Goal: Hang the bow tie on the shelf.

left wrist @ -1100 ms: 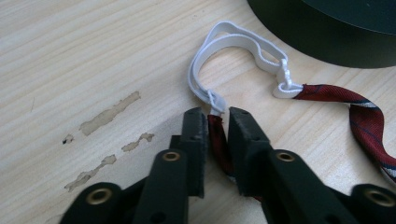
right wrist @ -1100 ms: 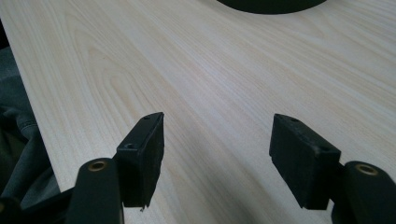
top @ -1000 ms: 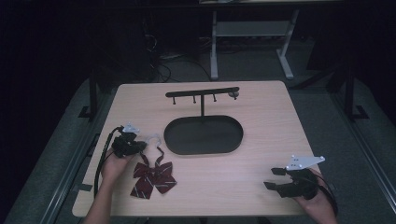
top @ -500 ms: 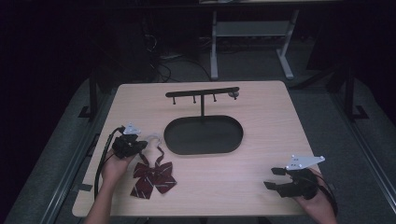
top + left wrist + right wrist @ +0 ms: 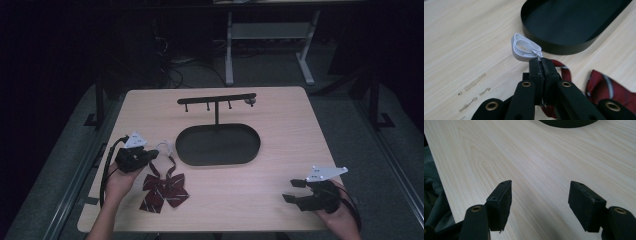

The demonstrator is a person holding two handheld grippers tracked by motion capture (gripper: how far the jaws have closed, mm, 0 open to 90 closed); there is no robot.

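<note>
Left tongs (image 5: 541, 61) pinch the bow tie's (image 5: 164, 190) white elastic loop (image 5: 524, 47) — right tongs (image 5: 540, 205) gape; no legible writing, seemingly.

Bow tie (image 5: 609, 87) partly behind claw (image 5: 541, 62)

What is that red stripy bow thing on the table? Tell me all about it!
It is a bow tie of dark red cloth with thin pale stripes, lying on the pale wooden table near the black oval tray but apart from it. A dark red strap runs up from its knot to a white elastic loop. The left tool is shut on the strap just below that loop, holding that end up, while the bow's wings lie spread on the wood.
</note>
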